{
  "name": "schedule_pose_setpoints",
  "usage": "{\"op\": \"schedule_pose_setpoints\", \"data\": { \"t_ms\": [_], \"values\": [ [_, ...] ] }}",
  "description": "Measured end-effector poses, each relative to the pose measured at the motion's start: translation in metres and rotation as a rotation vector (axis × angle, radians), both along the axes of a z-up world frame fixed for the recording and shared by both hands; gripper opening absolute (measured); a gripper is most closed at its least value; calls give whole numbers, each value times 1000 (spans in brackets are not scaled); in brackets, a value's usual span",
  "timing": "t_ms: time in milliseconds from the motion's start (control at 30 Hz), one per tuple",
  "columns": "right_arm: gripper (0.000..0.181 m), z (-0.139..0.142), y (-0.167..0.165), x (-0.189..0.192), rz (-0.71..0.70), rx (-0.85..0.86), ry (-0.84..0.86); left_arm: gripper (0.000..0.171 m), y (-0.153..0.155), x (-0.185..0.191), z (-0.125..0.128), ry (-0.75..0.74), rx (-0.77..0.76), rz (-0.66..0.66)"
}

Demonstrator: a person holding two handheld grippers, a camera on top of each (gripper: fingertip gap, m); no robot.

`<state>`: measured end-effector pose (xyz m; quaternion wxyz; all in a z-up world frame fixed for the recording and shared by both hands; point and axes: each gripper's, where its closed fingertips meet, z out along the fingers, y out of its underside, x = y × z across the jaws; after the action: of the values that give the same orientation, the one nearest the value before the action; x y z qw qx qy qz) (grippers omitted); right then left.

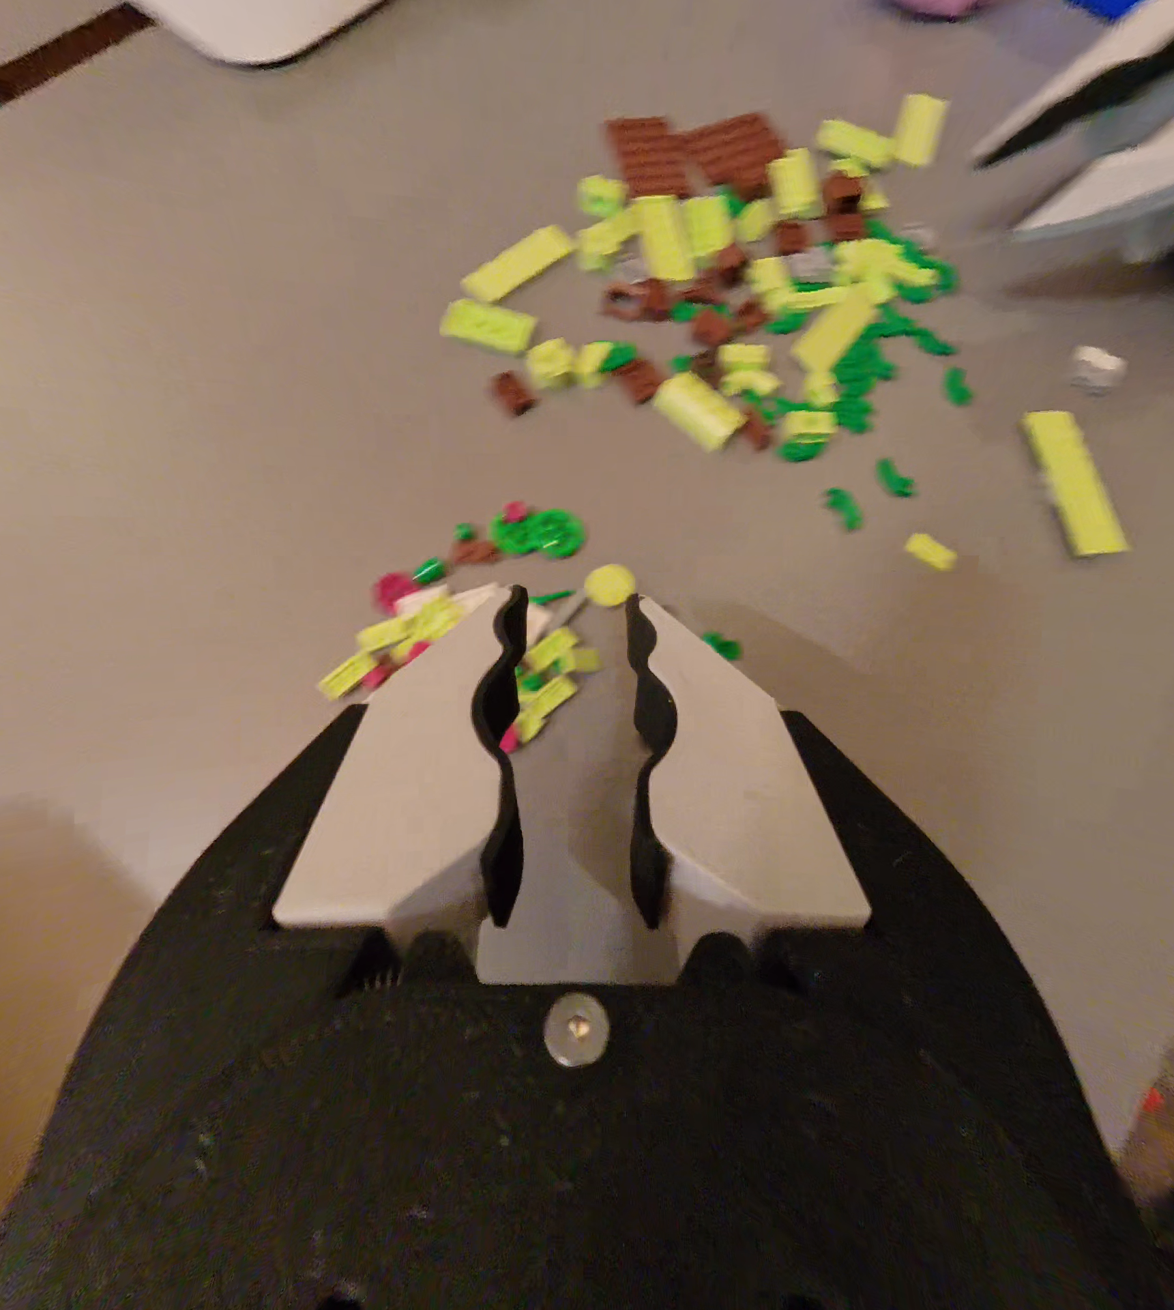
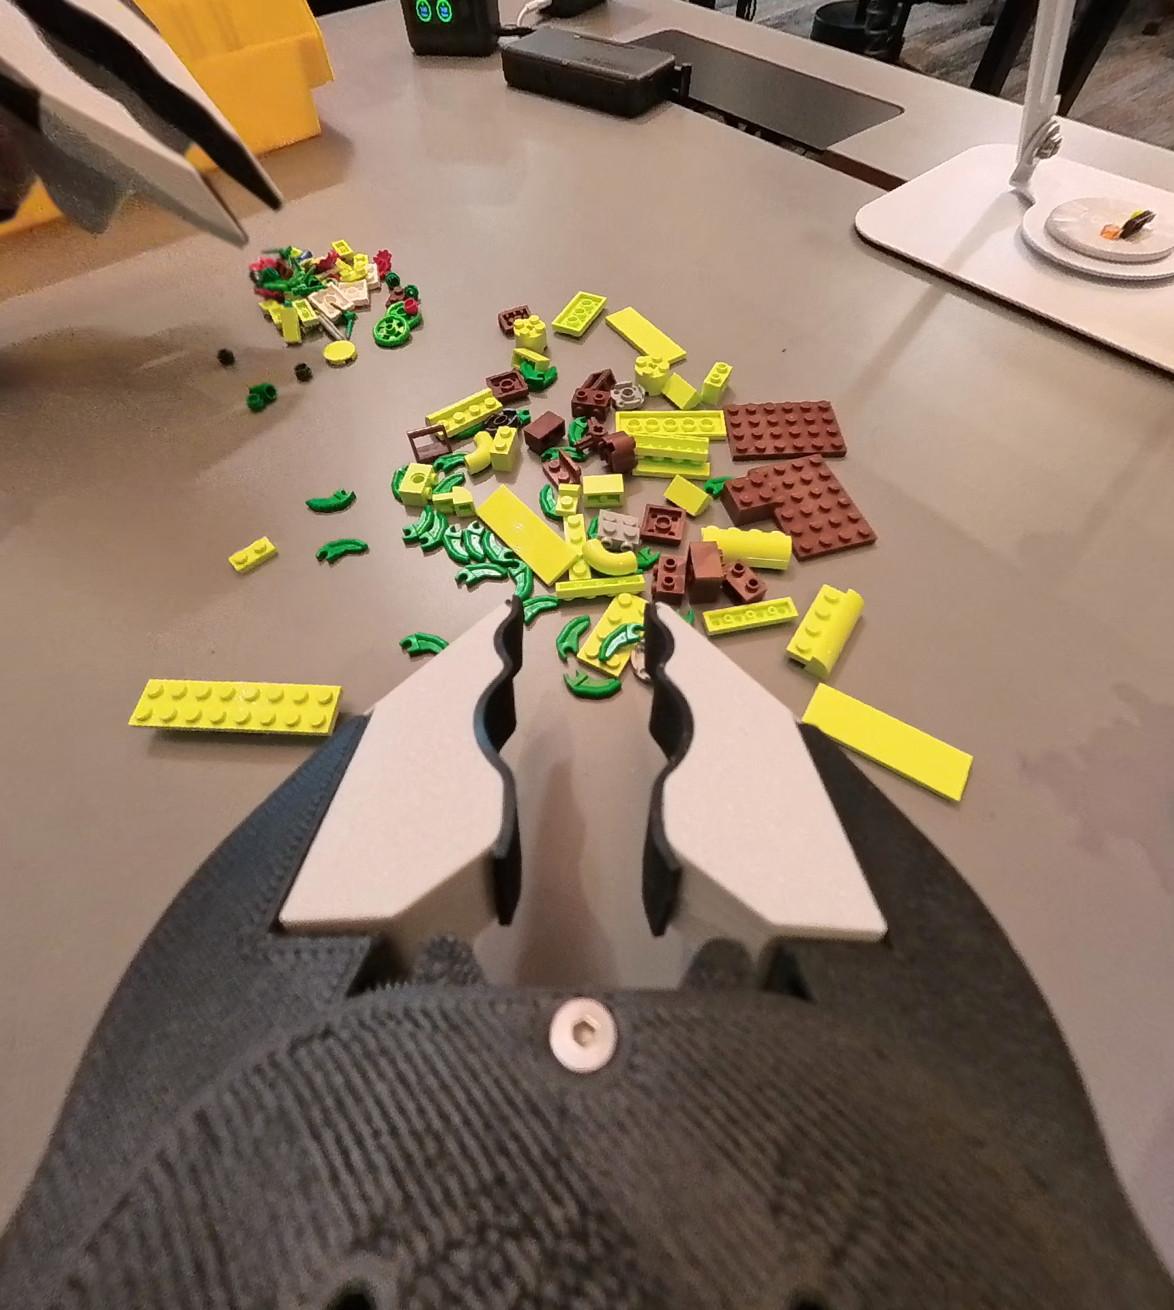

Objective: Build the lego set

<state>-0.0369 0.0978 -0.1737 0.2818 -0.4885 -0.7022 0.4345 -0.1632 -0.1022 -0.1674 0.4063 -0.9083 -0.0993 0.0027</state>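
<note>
Lego pieces (image 2: 612, 496) lie loose, nothing joined; both grippers, left (image 1: 573, 602) and right (image 2: 580, 617), gape empty, probably choosing a first piece.

A big pile of bricks (image 2: 626, 496) lies mid-table (image 2: 995, 532). A small pile (image 2: 329, 298) sits far left of it. Two studded plates (image 2: 793, 471) lie on the big pile's right edge. A long plate (image 2: 235, 705) lies near left, a flat tile (image 2: 885, 741) near right. A stand base (image 2: 1066, 283) sits far right, a bin (image 2: 265, 78) far left.
</note>
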Motion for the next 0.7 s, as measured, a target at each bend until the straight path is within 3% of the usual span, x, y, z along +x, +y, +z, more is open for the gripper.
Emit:
{"op": "schedule_pose_setpoints", "data": {
  "t_ms": [200,367,533,700],
  "values": [
    [32,-1,0,0,0,4,-6,23,-40,-43,-18,57,-134,206],
    [32,-1,0,0,1,5,-8,24,-39,-63,-23,44,-81,337],
    [32,-2,0,0,1,4,-8,18,-42,-70,-37,60,-112,370],
    [32,-2,0,0,1,4,-8,10,-38,-85,-32,112,-47,442]
  ]
}}
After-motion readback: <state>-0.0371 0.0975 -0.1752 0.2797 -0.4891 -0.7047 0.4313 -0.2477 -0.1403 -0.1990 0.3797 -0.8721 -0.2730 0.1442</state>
